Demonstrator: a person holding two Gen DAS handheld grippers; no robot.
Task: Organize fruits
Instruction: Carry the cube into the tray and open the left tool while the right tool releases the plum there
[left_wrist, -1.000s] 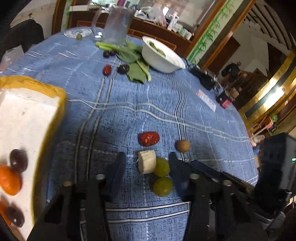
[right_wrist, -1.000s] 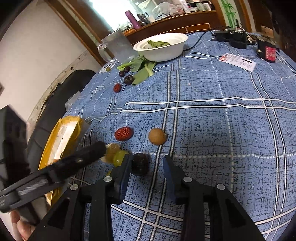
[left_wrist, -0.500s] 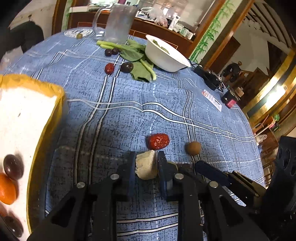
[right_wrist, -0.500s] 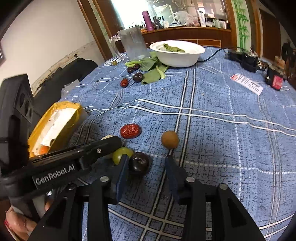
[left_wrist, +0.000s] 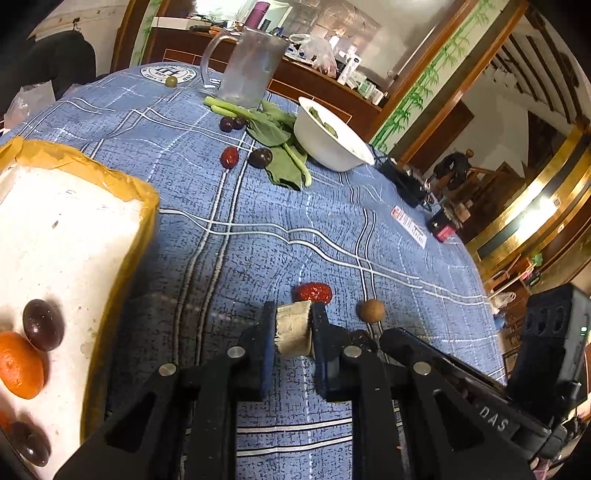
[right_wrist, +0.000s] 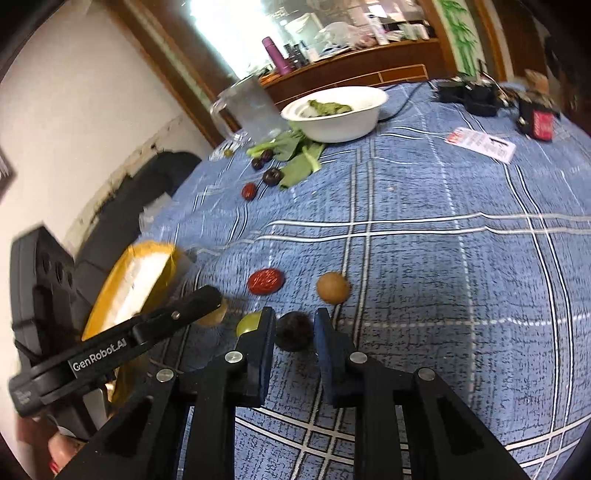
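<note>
My left gripper (left_wrist: 293, 328) is shut on a pale cut chunk of fruit (left_wrist: 293, 326) just above the blue checked tablecloth. My right gripper (right_wrist: 294, 330) is shut on a dark plum (right_wrist: 294, 331) on the cloth. A red date (left_wrist: 314, 292) and a brown longan (left_wrist: 371, 311) lie just beyond; they also show in the right wrist view, the date (right_wrist: 265, 281) and the longan (right_wrist: 332, 288). A green grape (right_wrist: 248, 323) sits left of my right fingers. A white tray with yellow rim (left_wrist: 66, 236) at left holds an orange (left_wrist: 18, 365) and dark plums (left_wrist: 42, 325).
At the far side stand a white bowl (left_wrist: 328, 140), a glass jug (left_wrist: 251, 70), leafy greens (left_wrist: 277, 147), a red date (left_wrist: 229, 157) and dark plums (left_wrist: 260, 157). A paper tag (left_wrist: 410, 225) and black devices (left_wrist: 406, 181) lie at the right.
My left gripper closed on the pale chunk and lifted it slightly. My right gripper closed in on the dark plum.
</note>
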